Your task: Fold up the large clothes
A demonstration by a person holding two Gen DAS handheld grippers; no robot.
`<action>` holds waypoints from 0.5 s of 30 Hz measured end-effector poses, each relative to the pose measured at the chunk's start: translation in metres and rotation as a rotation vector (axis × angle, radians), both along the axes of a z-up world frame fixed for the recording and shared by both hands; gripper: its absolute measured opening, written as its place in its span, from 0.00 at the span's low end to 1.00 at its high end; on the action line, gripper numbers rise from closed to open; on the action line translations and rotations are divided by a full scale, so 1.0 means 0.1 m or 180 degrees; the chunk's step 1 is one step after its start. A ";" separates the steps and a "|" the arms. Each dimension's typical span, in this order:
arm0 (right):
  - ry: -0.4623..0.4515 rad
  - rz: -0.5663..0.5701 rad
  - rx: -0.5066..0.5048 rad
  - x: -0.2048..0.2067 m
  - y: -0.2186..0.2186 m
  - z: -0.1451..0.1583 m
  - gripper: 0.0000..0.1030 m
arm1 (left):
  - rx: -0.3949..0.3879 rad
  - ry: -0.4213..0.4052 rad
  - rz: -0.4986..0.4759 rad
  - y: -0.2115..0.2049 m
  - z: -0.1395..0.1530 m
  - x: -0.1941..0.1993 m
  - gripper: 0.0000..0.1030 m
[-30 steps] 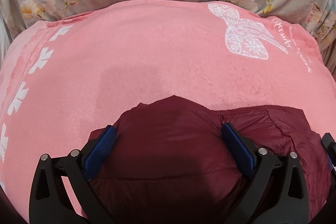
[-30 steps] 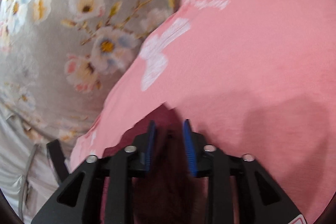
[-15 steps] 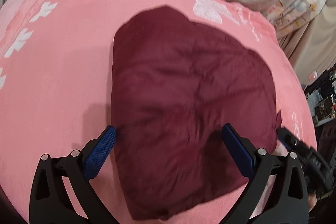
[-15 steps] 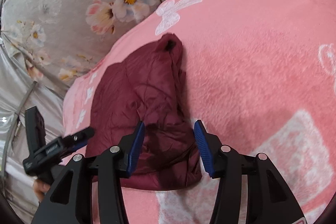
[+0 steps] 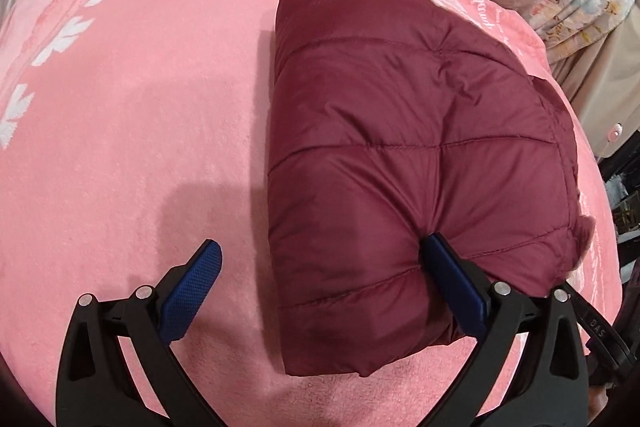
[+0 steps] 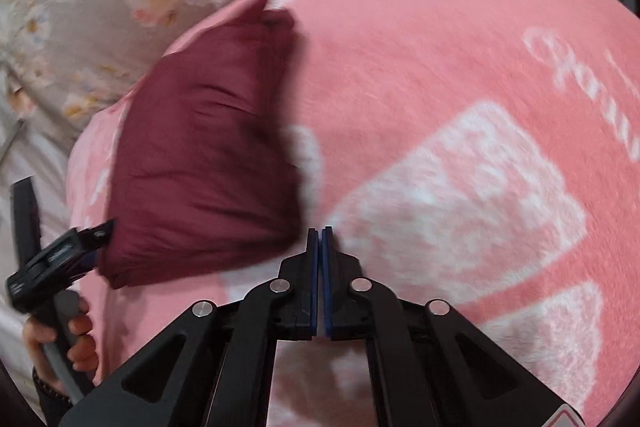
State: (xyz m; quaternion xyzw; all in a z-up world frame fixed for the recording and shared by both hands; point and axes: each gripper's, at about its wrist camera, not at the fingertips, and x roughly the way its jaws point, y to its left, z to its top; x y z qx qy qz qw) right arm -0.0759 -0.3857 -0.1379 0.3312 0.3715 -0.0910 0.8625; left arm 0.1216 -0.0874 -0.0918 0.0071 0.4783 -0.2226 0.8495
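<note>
A: The fluffy pink blanket [image 5: 132, 131] carries the folded maroon quilted puffer jacket [image 5: 404, 155], long axis running away from the cameras.

B: The left gripper [image 5: 320, 279] is nearer, jaws wide, straddling the jacket's near corner. The right gripper [image 6: 320, 239], pressed together empty, sits just right of it.

A: A second ago that right one had jacket between its pads.

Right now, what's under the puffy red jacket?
The folded maroon jacket lies on a pink blanket with white prints. The blanket shows all around it; the part directly beneath is covered, so anything there cannot be seen.
</note>
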 end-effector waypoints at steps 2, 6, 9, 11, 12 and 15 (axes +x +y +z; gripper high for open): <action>-0.0084 -0.0109 0.0161 -0.08 -0.10 0.08 0.11 | 0.0016 -0.0078 0.0003 0.02 0.12 -0.03 0.94; -0.0357 -0.0197 -0.0315 -0.11 -0.12 0.67 0.12 | -0.0001 -0.0431 0.0003 0.02 0.51 -0.04 0.94; -0.0477 -0.0004 -0.0522 0.18 0.00 1.00 0.12 | 0.0150 -0.0709 -0.0021 -0.26 0.76 0.03 0.94; -0.0409 0.0075 -0.0762 0.47 0.13 1.10 0.12 | 0.0327 -0.0811 -0.0038 -0.51 0.82 0.11 0.94; -0.0341 0.0118 -0.0847 0.64 0.17 1.11 0.12 | 0.0385 -0.0828 -0.0054 -0.61 0.83 0.15 0.94; -0.0230 0.0232 -0.0936 0.98 0.23 1.09 0.12 | 0.0622 -0.0888 -0.0034 -0.87 0.75 0.30 0.94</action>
